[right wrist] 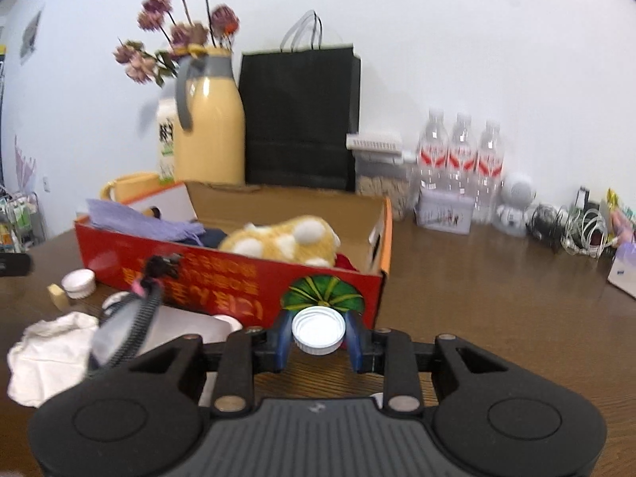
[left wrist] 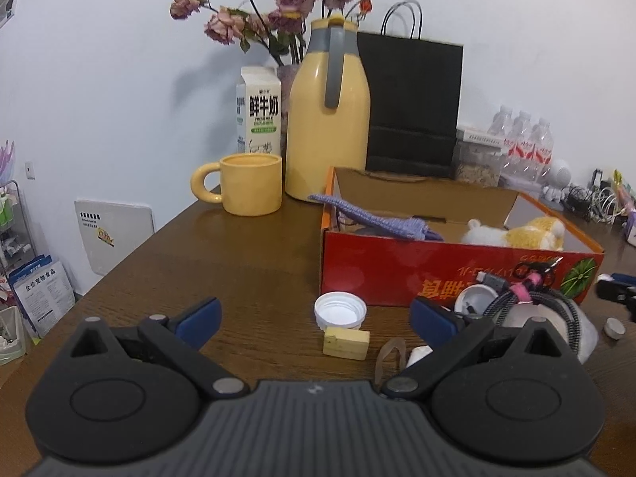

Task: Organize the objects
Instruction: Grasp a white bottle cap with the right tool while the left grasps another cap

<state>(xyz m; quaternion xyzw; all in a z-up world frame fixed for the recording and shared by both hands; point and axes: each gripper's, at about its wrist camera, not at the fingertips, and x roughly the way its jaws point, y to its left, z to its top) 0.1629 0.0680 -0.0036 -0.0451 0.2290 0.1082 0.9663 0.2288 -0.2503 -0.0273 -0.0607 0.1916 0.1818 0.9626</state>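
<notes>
My right gripper (right wrist: 318, 338) is shut on a white bottle cap (right wrist: 318, 334), held just in front of the red cardboard box (right wrist: 222, 278). The box holds a yellow-and-white plush toy (right wrist: 286, 238) and a purple knitted cloth (right wrist: 131, 214). My left gripper (left wrist: 314, 318) stands open over the brown table, with another white cap (left wrist: 340, 310) and a small yellow block (left wrist: 346, 342) lying between and beyond its blue fingers. A coiled braided cable (left wrist: 528, 298) with a pink tie rests on a white cloth (right wrist: 51, 353) beside the box.
A yellow mug (left wrist: 250, 185), a yellow thermos jug (left wrist: 328, 119), a milk carton (left wrist: 258, 111), a vase of dried roses and a black paper bag (left wrist: 411, 103) stand at the back. Water bottles (right wrist: 461, 151), a small tin and tangled cables (right wrist: 576, 226) line the right wall.
</notes>
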